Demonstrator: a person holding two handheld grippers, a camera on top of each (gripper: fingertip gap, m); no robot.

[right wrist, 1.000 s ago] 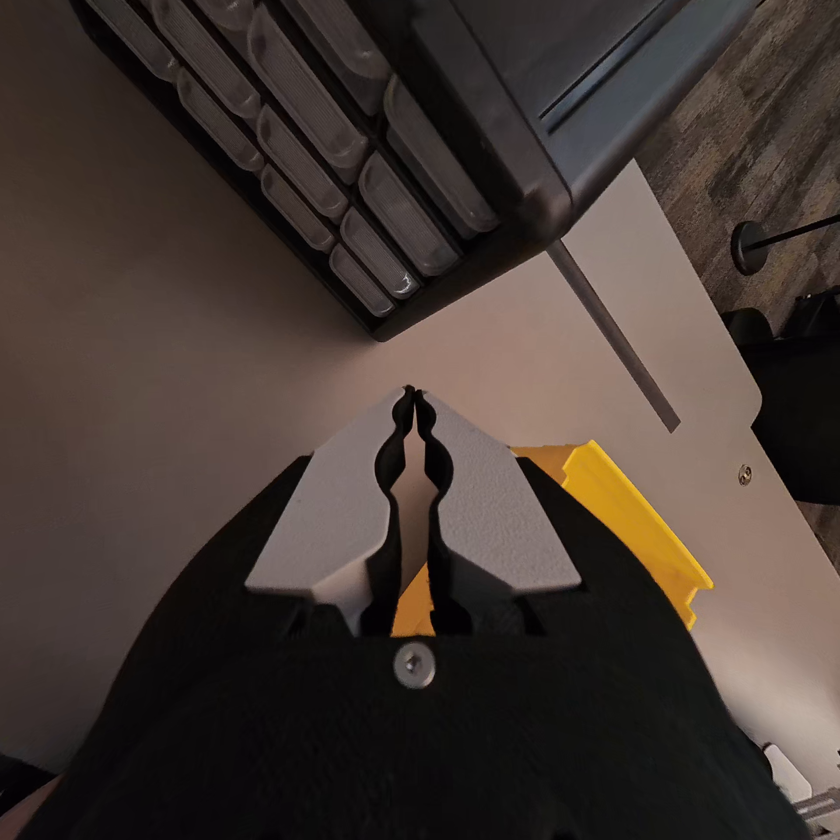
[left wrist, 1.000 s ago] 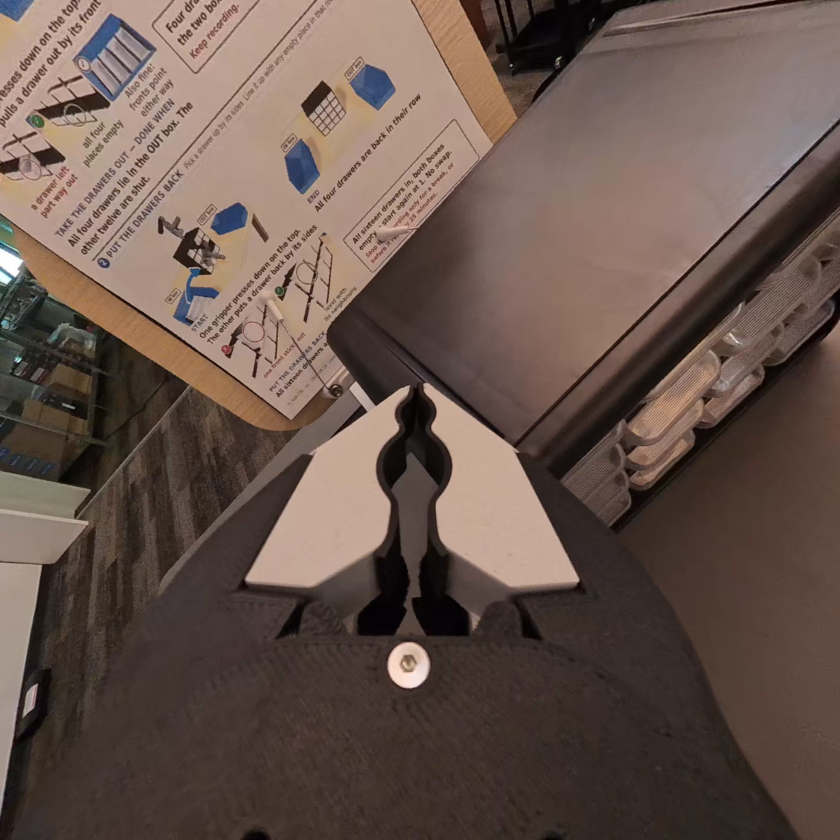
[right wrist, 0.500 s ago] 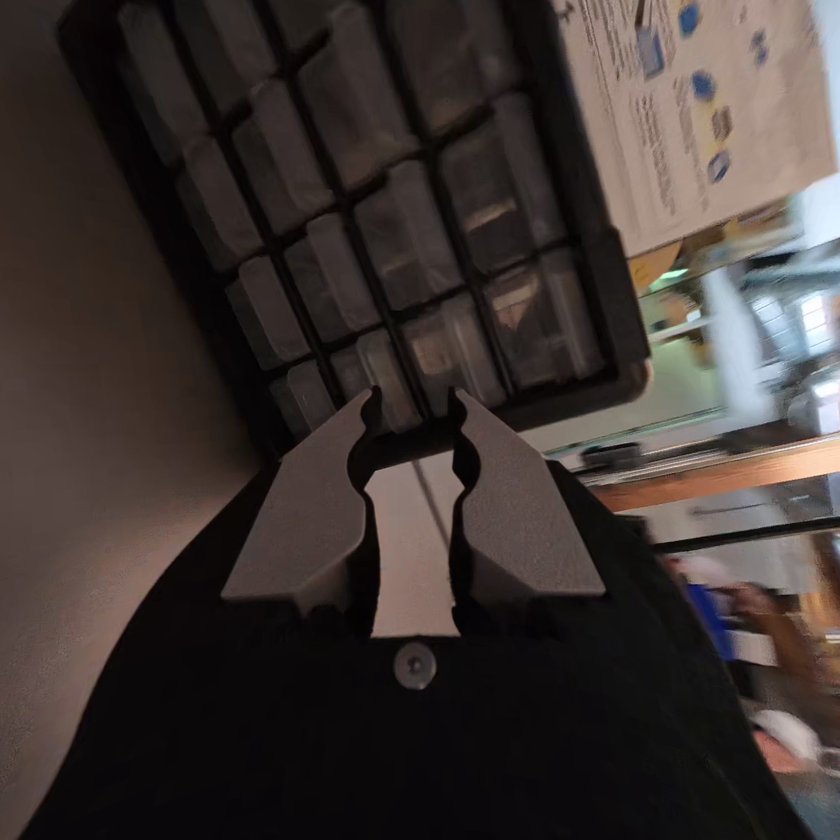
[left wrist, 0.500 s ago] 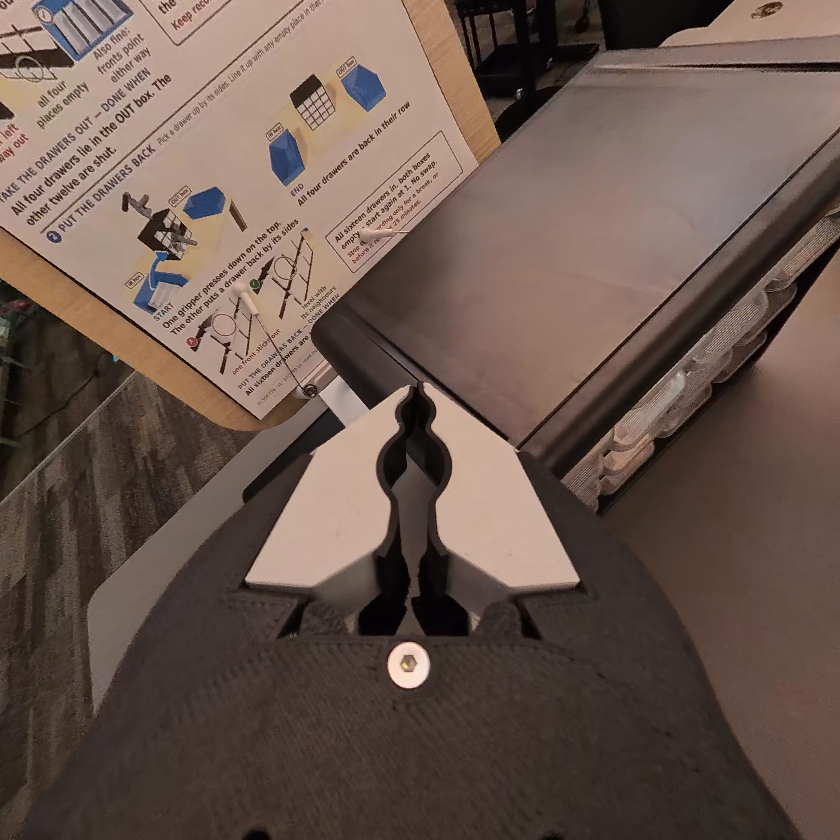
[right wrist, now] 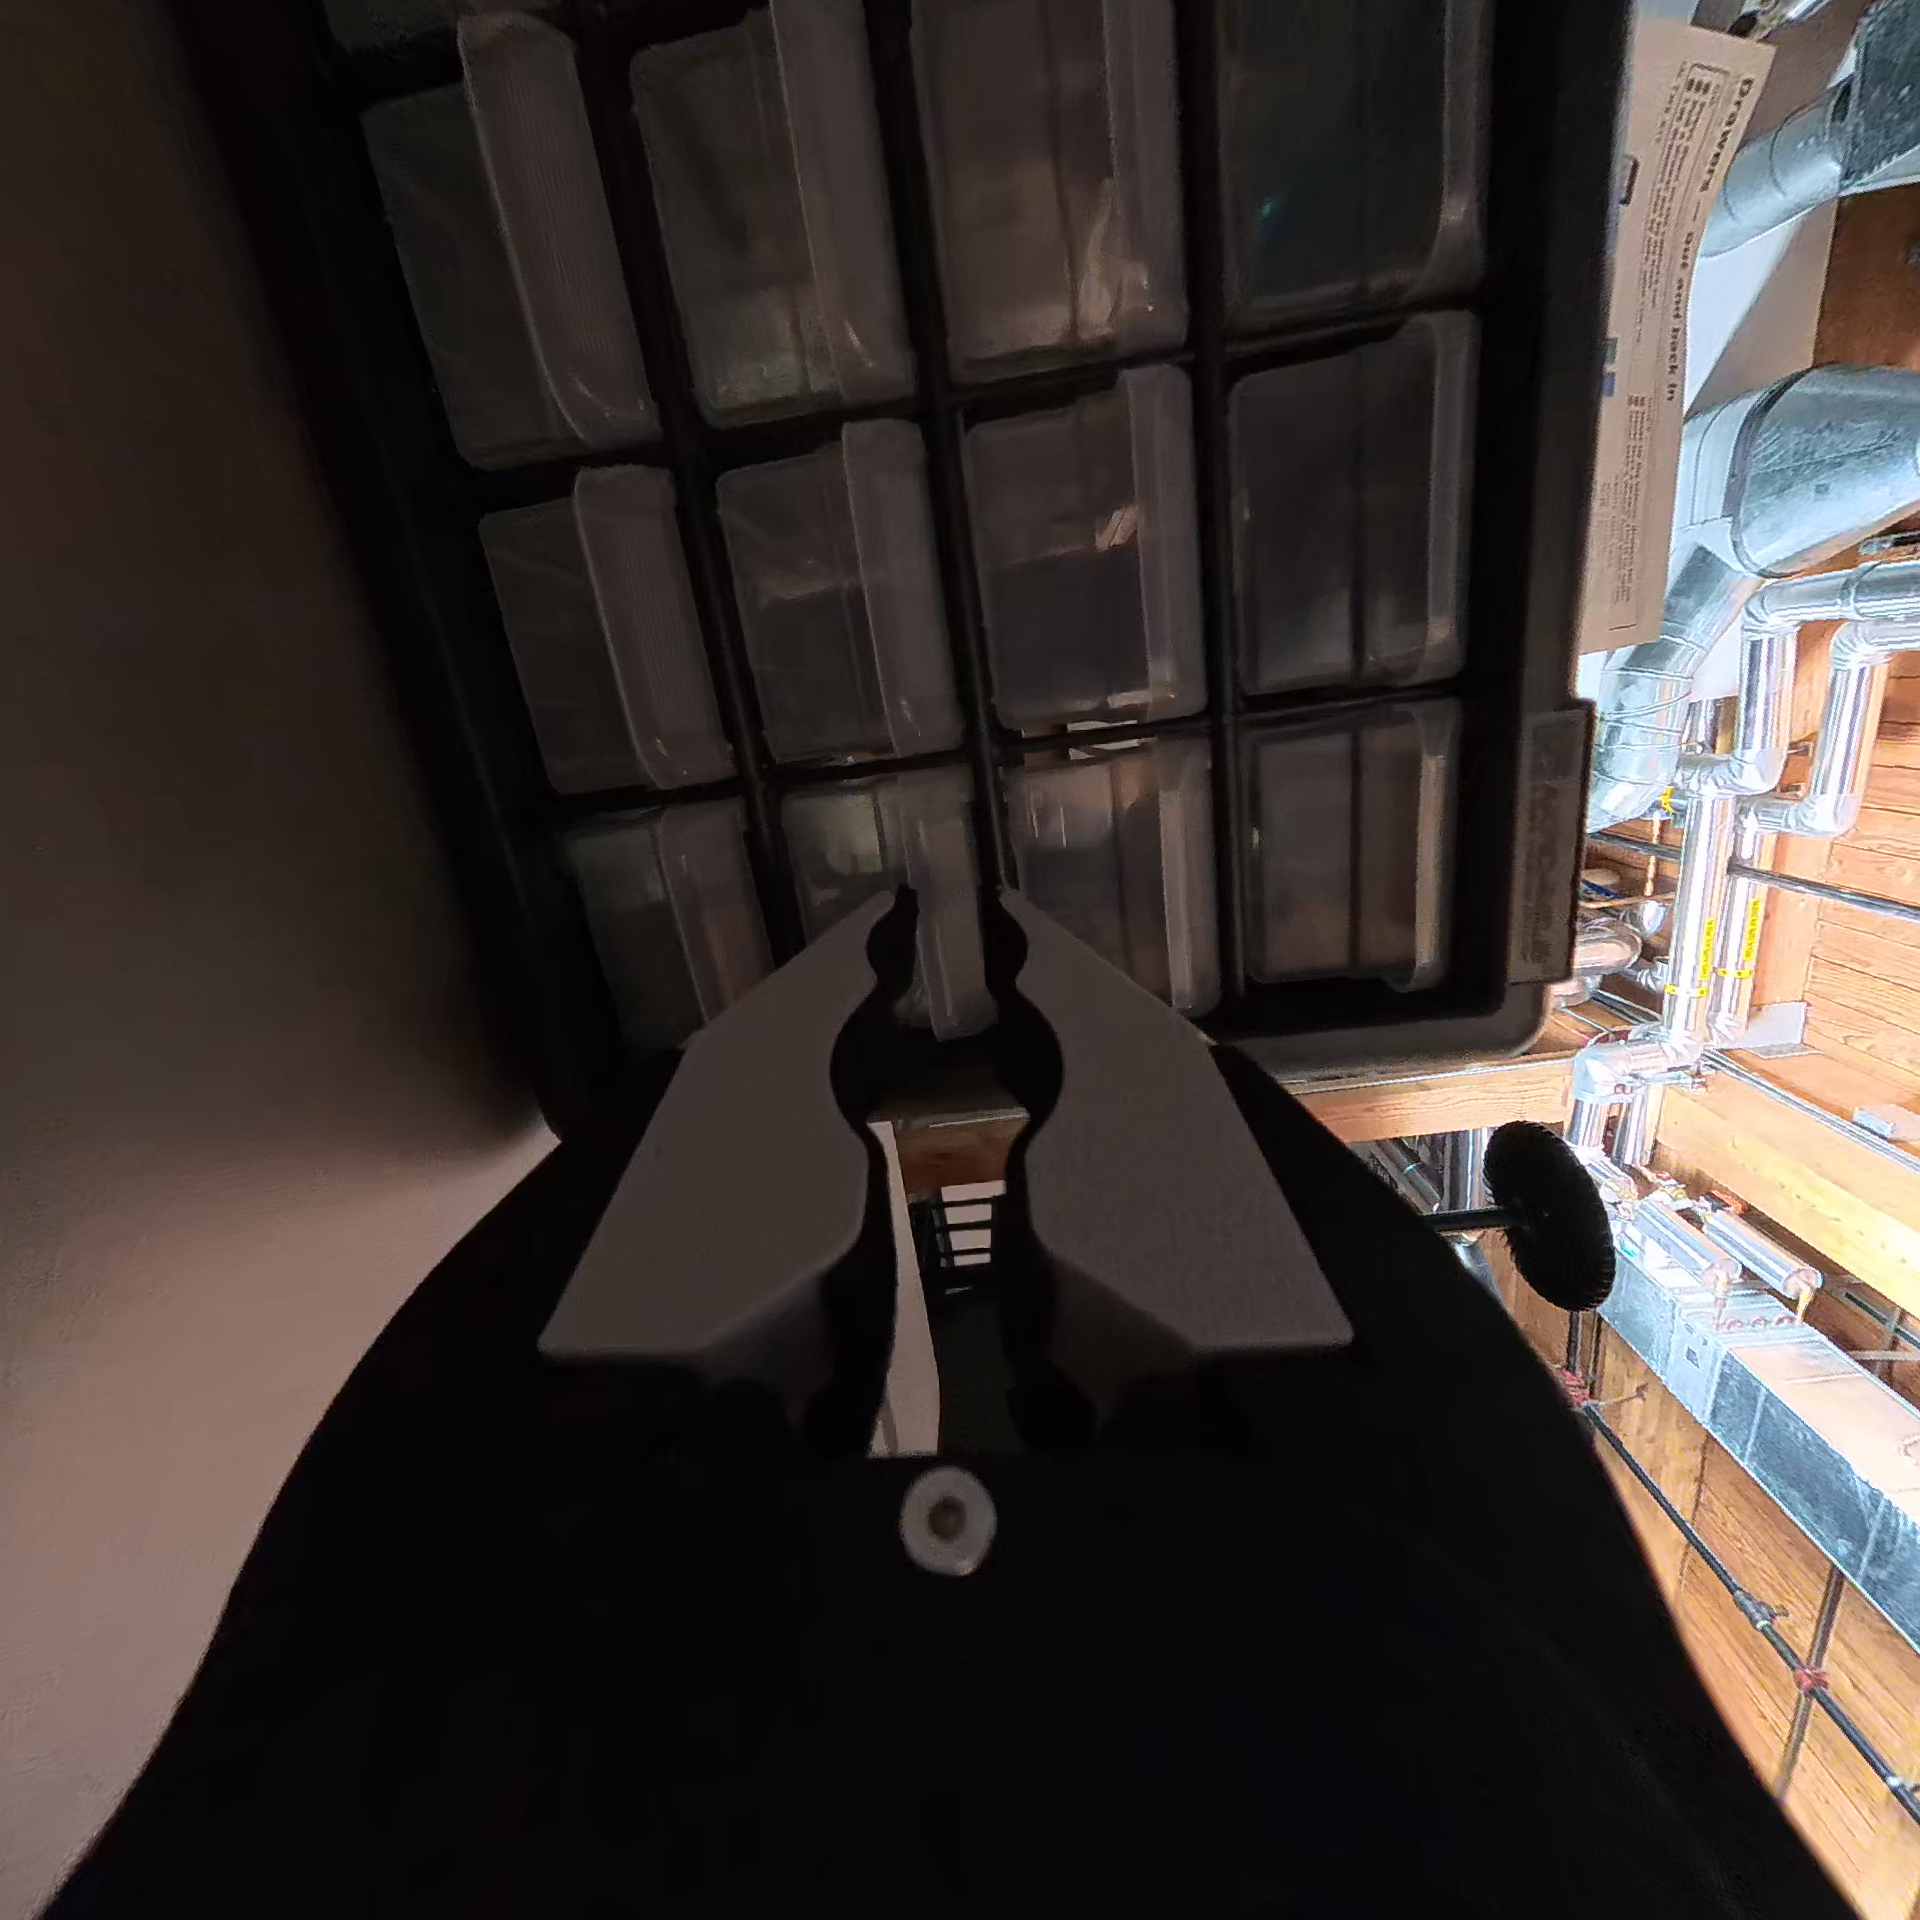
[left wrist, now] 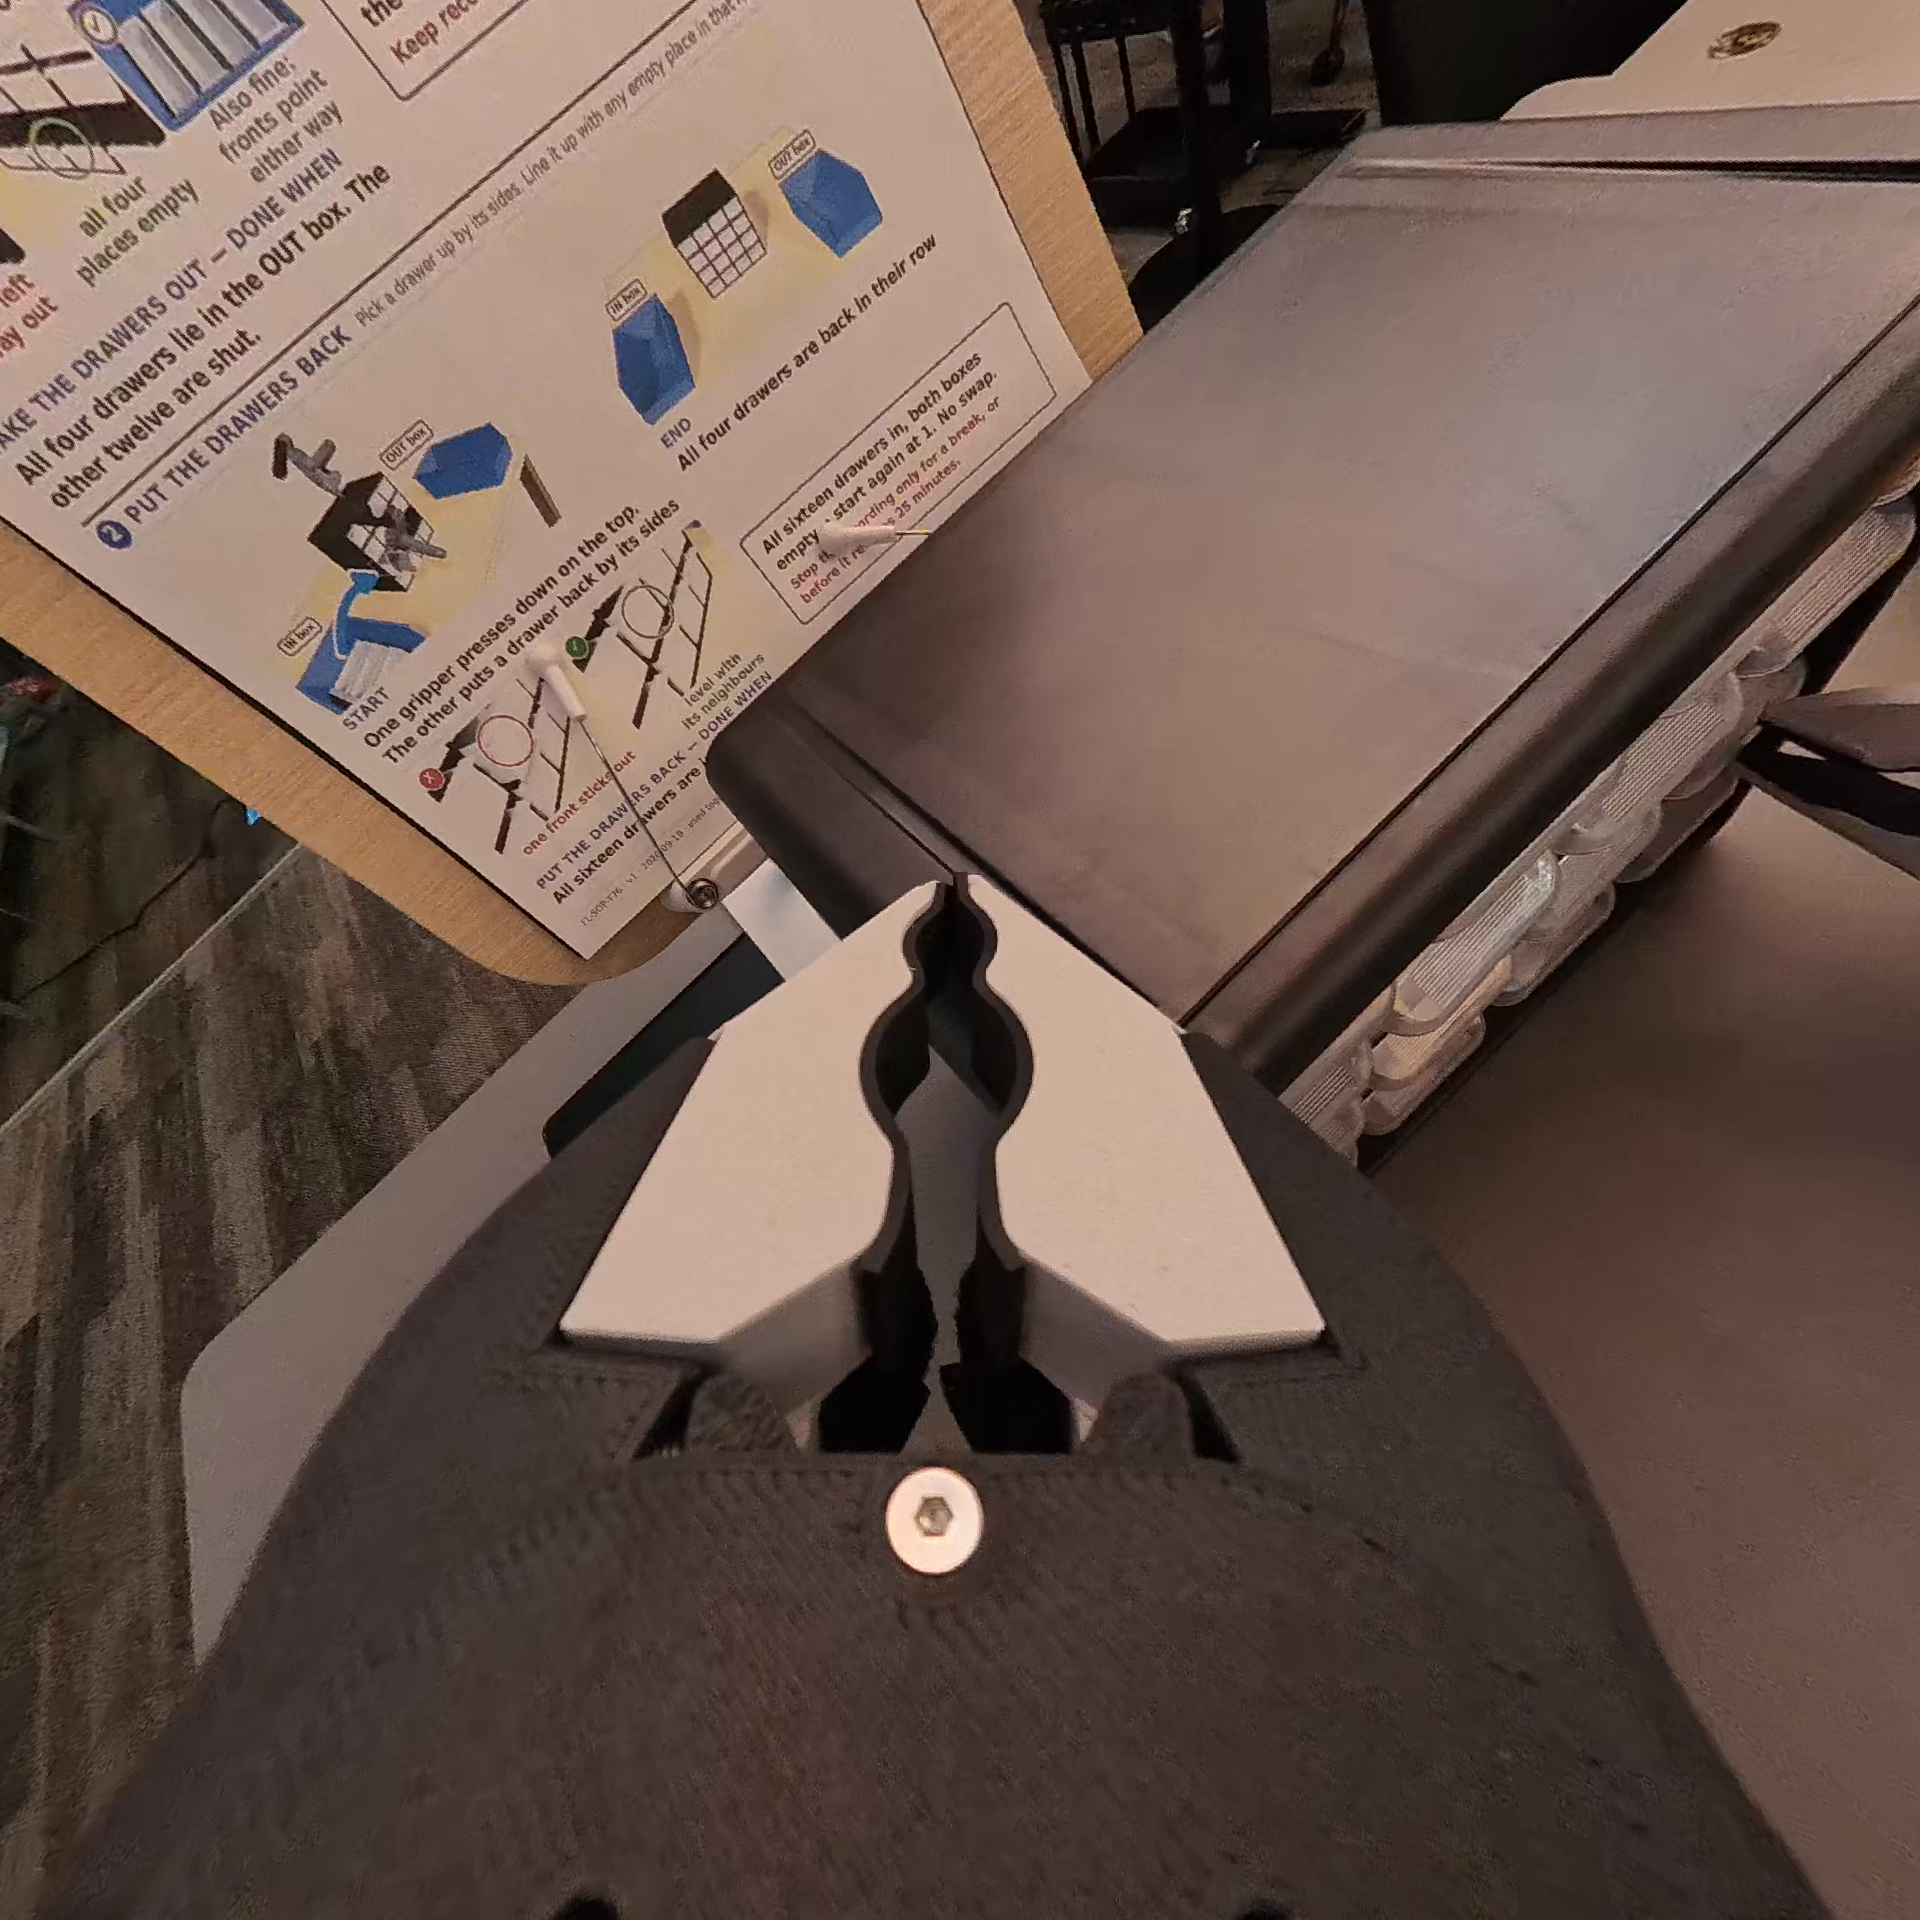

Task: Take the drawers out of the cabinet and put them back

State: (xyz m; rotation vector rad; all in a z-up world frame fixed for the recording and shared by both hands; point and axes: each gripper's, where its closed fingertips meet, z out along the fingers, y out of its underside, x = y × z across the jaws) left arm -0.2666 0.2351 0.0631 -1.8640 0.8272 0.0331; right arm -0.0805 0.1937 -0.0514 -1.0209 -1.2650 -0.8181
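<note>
The black cabinet [left wrist: 1351, 571] stands on the table, with its clear drawers [left wrist: 1538, 894] shut along its front. My left gripper [left wrist: 954, 896] is shut and empty over the near corner of the cabinet's top. In the right wrist view the cabinet front [right wrist: 1538, 520] fills the frame, with a grid of clear drawers [right wrist: 1091, 582]. My right gripper [right wrist: 954, 896] is narrowly open right at one drawer of the nearest row [right wrist: 852, 862]. That drawer's handle lip [right wrist: 951, 966] shows between the fingertips. I cannot tell whether they touch it.
An instruction poster on a wooden board [left wrist: 468, 343] stands behind the cabinet's left side. The grey table [right wrist: 208, 727] runs in front of the cabinet. Carpet floor [left wrist: 156, 1039] lies past the table's left edge. Part of the other gripper [left wrist: 1849, 769] shows at the cabinet front. The tips of one gripper are about 25 centimeters away from the tips of the other. My right tips are about 15 centimeters from the black cabinet [left wrist: 1351, 571], my left tips only 9 centimeters.
My right gripper swung up from the table and a yellow bin to face the cabinet front, opened, then narrowed around a drawer handle. My left gripper stayed shut and shifted slightly over the cabinet top.
</note>
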